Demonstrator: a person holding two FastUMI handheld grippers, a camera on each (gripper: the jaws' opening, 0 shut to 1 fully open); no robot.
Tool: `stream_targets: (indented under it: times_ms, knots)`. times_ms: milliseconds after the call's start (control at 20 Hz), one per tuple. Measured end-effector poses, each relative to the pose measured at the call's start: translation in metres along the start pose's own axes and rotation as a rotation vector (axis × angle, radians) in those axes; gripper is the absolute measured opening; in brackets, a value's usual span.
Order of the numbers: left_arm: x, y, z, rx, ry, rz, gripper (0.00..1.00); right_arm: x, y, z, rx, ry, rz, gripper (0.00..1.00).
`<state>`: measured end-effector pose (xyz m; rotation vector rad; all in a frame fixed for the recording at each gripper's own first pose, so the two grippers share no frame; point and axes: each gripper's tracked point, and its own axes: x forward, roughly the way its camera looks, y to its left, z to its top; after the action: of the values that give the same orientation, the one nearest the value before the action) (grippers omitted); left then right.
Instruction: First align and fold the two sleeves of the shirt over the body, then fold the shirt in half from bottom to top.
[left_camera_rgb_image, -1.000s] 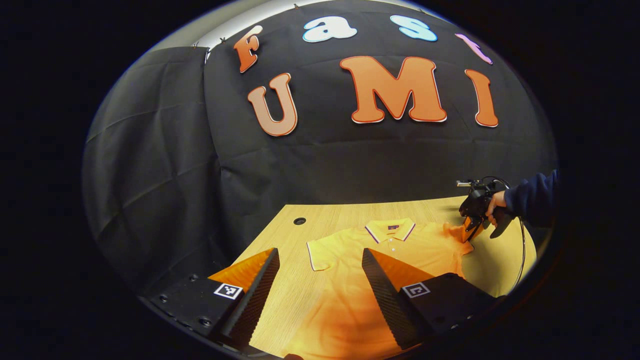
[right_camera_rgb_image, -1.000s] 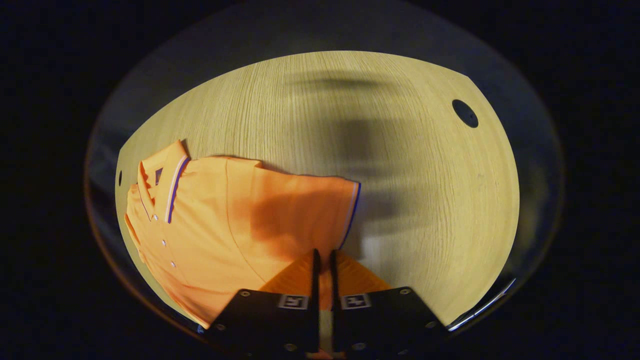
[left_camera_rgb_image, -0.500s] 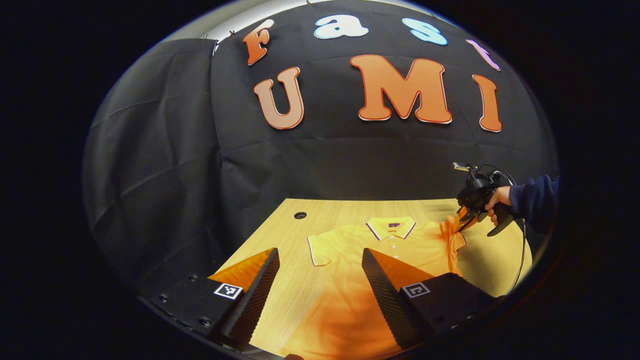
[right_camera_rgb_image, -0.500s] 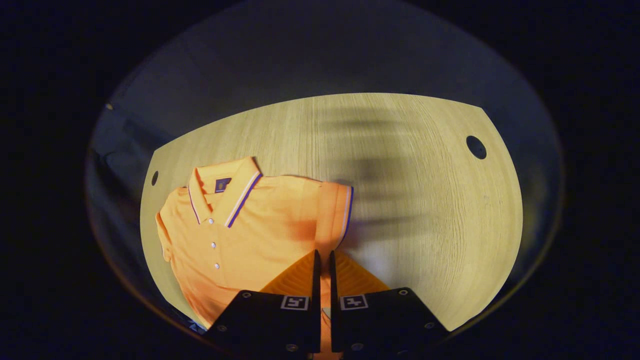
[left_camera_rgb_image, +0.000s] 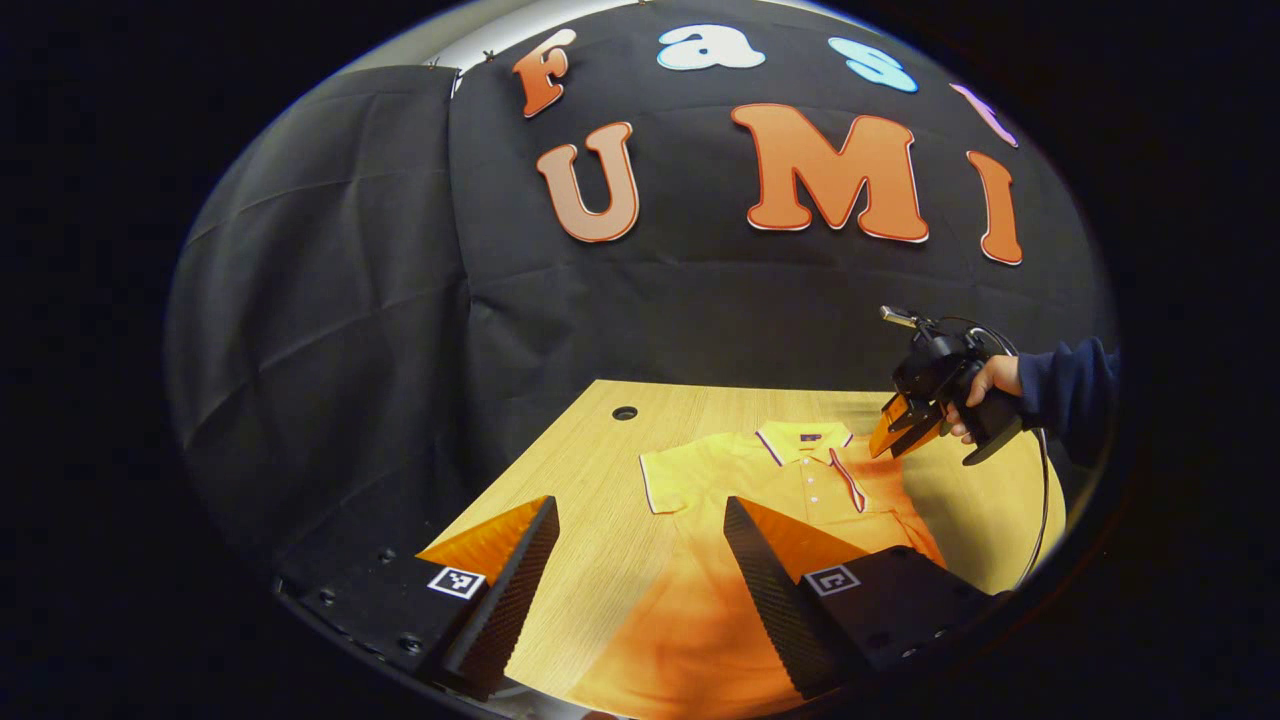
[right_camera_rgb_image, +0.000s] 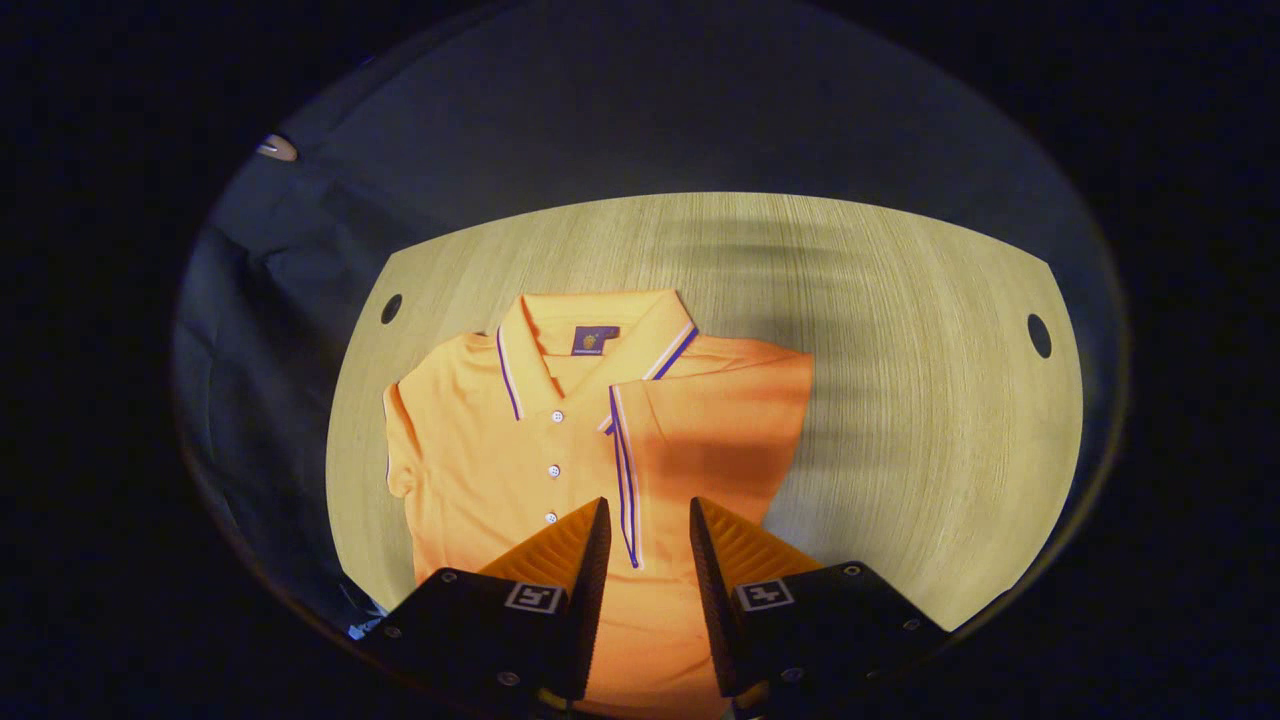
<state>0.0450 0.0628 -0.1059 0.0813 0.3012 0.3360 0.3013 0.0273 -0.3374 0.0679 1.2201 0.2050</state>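
An orange polo shirt (right_camera_rgb_image: 480, 440) with a striped collar lies flat on the wooden table (right_camera_rgb_image: 900, 300), collar toward the far edge. In the right gripper view, the sleeve (right_camera_rgb_image: 700, 410) on the right is folded over the body, its striped cuff (right_camera_rgb_image: 625, 470) near the button placket. The other sleeve (right_camera_rgb_image: 397, 450) lies spread out. My right gripper (right_camera_rgb_image: 648, 512) hovers open above the folded cuff, holding nothing. In the left gripper view, the right gripper (left_camera_rgb_image: 897, 437) hangs over the shirt (left_camera_rgb_image: 770, 480), held by a hand. My left gripper (left_camera_rgb_image: 638, 510) stands wide open above the shirt's lower part.
The table has a round cable hole at each far corner (right_camera_rgb_image: 391, 308) (right_camera_rgb_image: 1039, 335). A dark blue sleeve (left_camera_rgb_image: 1065, 395) reaches in from the right of the left gripper view. Black cloth (left_camera_rgb_image: 350, 300) walls the booth behind and to the left.
My right gripper carried the sleeve it held across onto the shirt body, opened and let it go, then rose. The left gripper stayed open and drifted slightly.
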Motion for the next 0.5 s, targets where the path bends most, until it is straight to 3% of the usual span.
stream_targets:
  times_ms: [200,350,500]
  knots:
    - [0.024,0.013,-0.007,-0.108,0.085,-0.003,1.0,-0.032,-0.003,0.014,-0.009,-0.106,0.029,0.68]
    - [0.054,0.017,-0.017,-0.179,0.177,-0.007,1.0,-0.064,-0.008,0.02,0.01,-0.2,0.039,0.75]
    - [0.087,0.017,-0.019,-0.183,0.254,-0.043,0.98,-0.088,-0.014,0.013,0.01,-0.238,0.031,0.77]
